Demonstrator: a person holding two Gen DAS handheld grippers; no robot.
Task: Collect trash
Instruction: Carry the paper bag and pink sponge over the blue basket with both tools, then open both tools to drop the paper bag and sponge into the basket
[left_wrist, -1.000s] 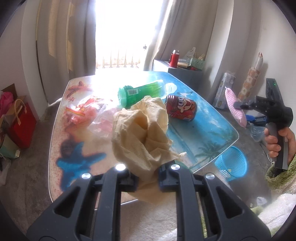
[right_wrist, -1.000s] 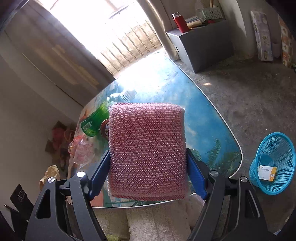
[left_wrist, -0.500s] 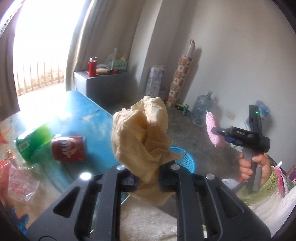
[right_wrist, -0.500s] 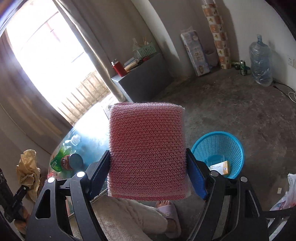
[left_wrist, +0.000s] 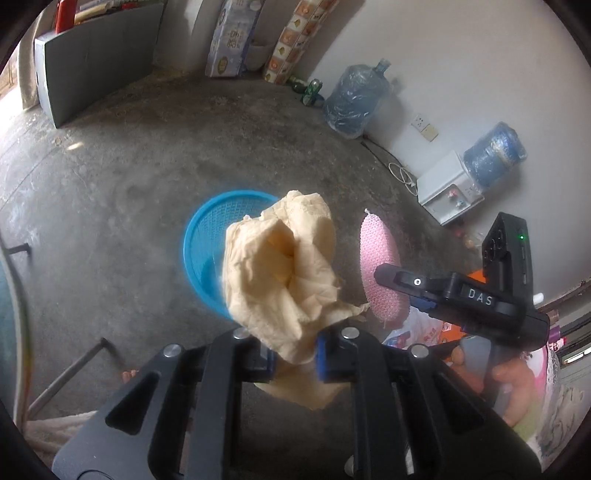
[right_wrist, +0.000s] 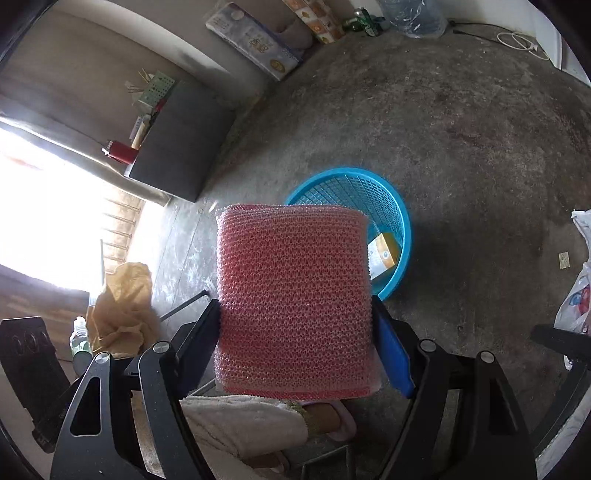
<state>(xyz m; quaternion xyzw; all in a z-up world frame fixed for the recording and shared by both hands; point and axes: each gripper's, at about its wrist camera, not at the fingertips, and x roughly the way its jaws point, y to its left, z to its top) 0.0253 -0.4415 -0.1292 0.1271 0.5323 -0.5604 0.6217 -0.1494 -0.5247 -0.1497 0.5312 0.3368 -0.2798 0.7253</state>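
What moved: Both hands swung away from the table and tipped down; now the floor and the blue basket fill the views where the table was before.
What that means: the trash is off the table and almost at the basket, so I think dropping it in comes next.
Left gripper: pressed almost together, pinching a crumpled yellow paper.
Right gripper: jaws stand wide, but they squeeze a pink scrub pad from both sides.
Yellow paper: sticks up from the left gripper, and from that camera it covers part of the basket's right side. It looks to be above the rim, though I cannot tell exactly.
Pink pad: held flat-on to the right camera, covering the basket's near-left edge.
Basket: sits on the grey floor with a small box already inside.
Side by side: the two grippers are near each other, with the pad just right of the paper.
Watch out: letting go too soon could drop trash on the floor beside the basket.
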